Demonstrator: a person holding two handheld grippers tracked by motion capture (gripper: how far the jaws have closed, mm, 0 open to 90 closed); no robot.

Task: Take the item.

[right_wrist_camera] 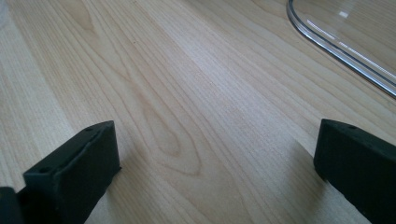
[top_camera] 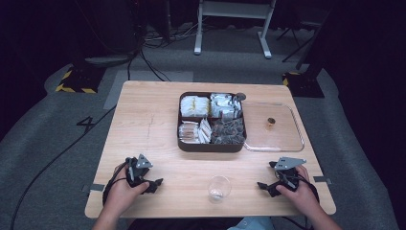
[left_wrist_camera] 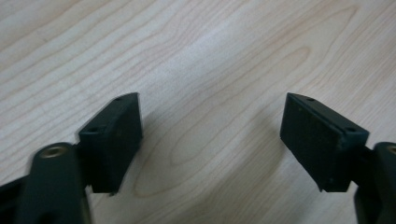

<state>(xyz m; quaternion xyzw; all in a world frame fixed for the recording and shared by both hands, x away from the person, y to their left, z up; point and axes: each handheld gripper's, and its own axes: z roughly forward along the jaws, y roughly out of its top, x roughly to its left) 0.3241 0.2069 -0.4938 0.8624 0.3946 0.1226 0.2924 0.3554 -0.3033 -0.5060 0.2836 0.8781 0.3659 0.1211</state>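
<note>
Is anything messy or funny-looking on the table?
Nothing is spilled or broken. The clear lid lies flat beside the brown box, so the box's four compartments of packets stand open. The clear cup stands upright at the near edge, between the left gripper and the right gripper, both open and holding nothing.

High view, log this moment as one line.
left gripper open, empty | right gripper open, empty | clear glass cup between them | dark four-compartment box lidless

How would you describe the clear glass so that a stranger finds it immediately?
On the wooden table, look at the near edge, between the left gripper and the right gripper. The small clear glass stands alone there, round and see-through.
</note>
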